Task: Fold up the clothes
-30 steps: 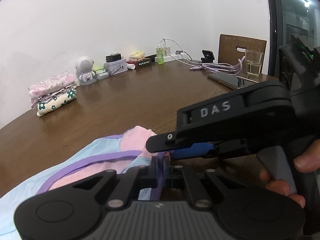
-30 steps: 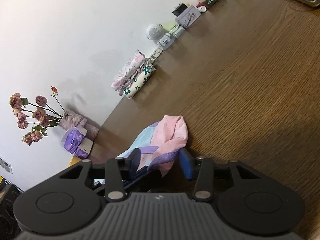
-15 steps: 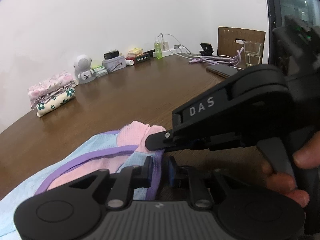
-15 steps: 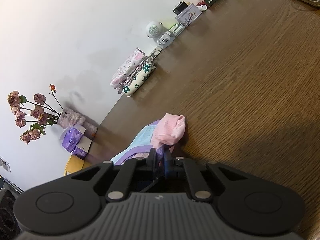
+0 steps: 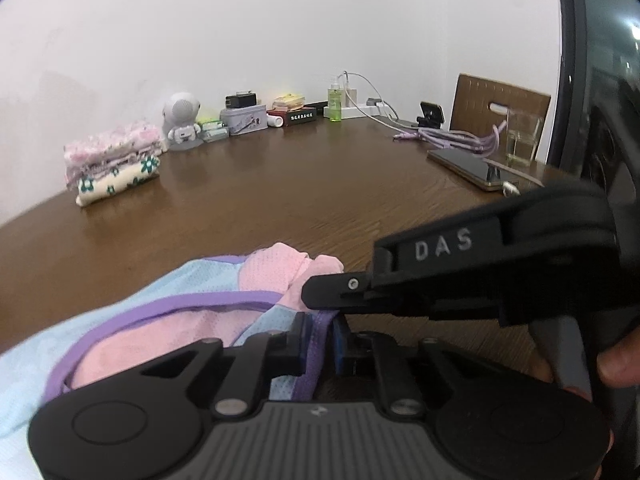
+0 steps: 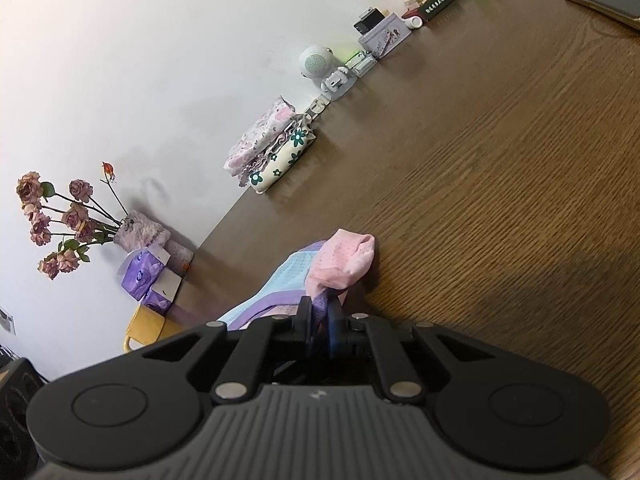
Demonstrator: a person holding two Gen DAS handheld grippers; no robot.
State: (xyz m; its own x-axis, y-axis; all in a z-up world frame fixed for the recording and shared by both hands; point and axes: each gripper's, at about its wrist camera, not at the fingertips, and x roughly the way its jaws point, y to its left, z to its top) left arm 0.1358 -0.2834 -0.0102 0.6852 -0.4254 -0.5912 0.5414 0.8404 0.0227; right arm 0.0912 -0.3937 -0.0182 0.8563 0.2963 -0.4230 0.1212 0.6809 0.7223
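A mesh garment (image 5: 180, 280) in light blue and pink with purple trim lies crumpled on the brown table (image 5: 320, 184). Its purple-trimmed edge runs between the jaws of my left gripper (image 5: 320, 334), which are closing on it. My right gripper (image 5: 316, 296) comes in from the right, just above and beyond the left one, and a hand holds its grip. In the right wrist view the right gripper (image 6: 319, 318) is shut on the same purple edge, just below the garment's (image 6: 296, 268) pink corner.
A folded stack of floral clothes (image 5: 112, 164) sits at the far left by the wall. An astronaut-shaped speaker (image 5: 182, 120), small boxes and a green bottle line the back edge. A phone (image 5: 472, 168), purple cables and a glass (image 5: 522, 144) sit far right. Dried flowers (image 6: 60, 224) stand left.
The right gripper's jaws, open around the garment's edge a second ago, have shut on it. The left jaws parted slightly around the purple trim. The pink corner bunched up a little.
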